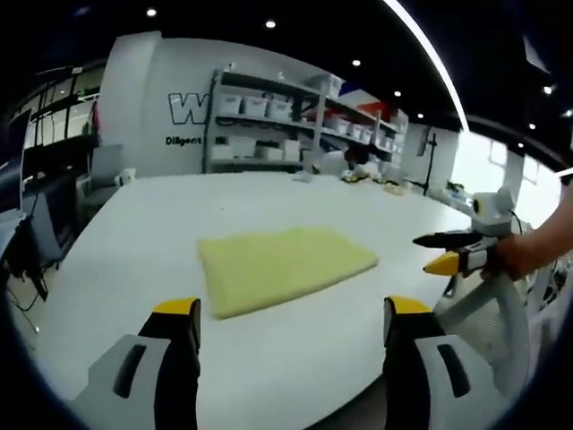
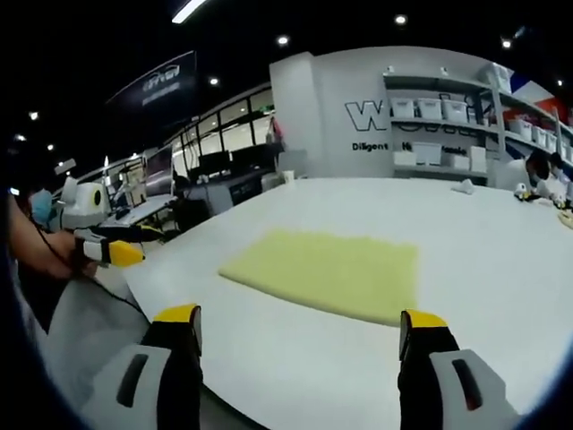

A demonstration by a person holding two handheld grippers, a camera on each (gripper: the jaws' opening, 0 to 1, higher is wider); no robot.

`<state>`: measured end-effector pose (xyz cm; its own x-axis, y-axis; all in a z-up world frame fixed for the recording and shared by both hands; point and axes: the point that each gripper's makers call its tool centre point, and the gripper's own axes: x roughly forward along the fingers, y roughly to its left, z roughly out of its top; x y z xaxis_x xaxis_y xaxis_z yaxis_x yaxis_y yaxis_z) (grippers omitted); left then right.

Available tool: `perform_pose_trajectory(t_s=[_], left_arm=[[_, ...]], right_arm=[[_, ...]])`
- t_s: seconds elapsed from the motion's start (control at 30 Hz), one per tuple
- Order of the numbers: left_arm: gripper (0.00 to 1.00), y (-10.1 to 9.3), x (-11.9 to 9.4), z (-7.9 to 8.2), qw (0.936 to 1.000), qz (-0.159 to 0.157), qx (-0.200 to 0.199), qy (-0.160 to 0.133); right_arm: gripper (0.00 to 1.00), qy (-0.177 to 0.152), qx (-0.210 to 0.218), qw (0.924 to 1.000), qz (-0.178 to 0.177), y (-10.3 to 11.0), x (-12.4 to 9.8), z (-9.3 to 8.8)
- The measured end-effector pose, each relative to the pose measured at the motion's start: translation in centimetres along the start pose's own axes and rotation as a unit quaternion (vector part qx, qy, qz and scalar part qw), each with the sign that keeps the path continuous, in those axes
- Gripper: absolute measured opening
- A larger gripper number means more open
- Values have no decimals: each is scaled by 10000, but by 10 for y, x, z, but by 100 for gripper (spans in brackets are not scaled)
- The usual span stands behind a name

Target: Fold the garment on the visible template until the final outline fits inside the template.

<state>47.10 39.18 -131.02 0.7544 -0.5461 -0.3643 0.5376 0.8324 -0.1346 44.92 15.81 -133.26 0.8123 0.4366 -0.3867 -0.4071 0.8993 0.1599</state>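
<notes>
A pale yellow folded garment (image 1: 282,266) lies flat as a neat rectangle on the white table (image 1: 179,224). My left gripper (image 1: 291,322) hangs open over the near table edge, short of the cloth, with nothing between its jaws. In the left gripper view the right gripper (image 1: 448,251) comes in from the right, held by a hand, off to the side of the cloth. In the right gripper view the same garment (image 2: 331,271) lies ahead of my open right gripper (image 2: 300,327), and the left gripper (image 2: 112,251) shows at the far left. No template outline is discernible on the table.
The big white table (image 2: 501,242) stretches far back. Shelves with white bins (image 1: 269,125) stand against the back wall. A person (image 1: 345,163) leans over small items at the table's far end. Desks and monitors (image 2: 170,179) stand to the left in the right gripper view.
</notes>
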Motion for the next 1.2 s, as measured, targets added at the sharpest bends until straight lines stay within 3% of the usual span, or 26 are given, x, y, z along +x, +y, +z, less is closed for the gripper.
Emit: perform_pose_trajectory(t_s=[0.27,0.47,0.57,0.6,0.67,0.73,0.8,1.03,1.2], left_arm=[[86,19,-8,-14,9988,436,-4,242],[84,28,-17,-12,9973,715,97,141],[80,29,-17,-8,9970,760,108,88],[79,28,-16,-5,9970,760,123,54],[79,24,-13,-4,9975,692,174,25],[77,22,-13,-6,9976,660,206,82],[77,21,-13,-7,9977,632,238,76],[75,15,-10,-2,9969,592,523,-13],[72,25,-12,4,9946,852,579,-132]], right_arm=[[87,35,306,9994,162,15,-8,-9],[86,-98,257,9993,267,26,-10,-9],[78,-115,48,9999,-104,13,-11,-11],[77,21,-139,9995,-270,5,-10,-13],[77,-71,-313,9986,-429,-4,-6,-13],[78,360,-131,9979,-515,-9,-7,-31],[77,150,-284,9981,-524,-9,-6,-25],[72,122,-290,9976,-615,-13,-3,-23],[70,88,-437,9978,-498,-9,0,-20]])
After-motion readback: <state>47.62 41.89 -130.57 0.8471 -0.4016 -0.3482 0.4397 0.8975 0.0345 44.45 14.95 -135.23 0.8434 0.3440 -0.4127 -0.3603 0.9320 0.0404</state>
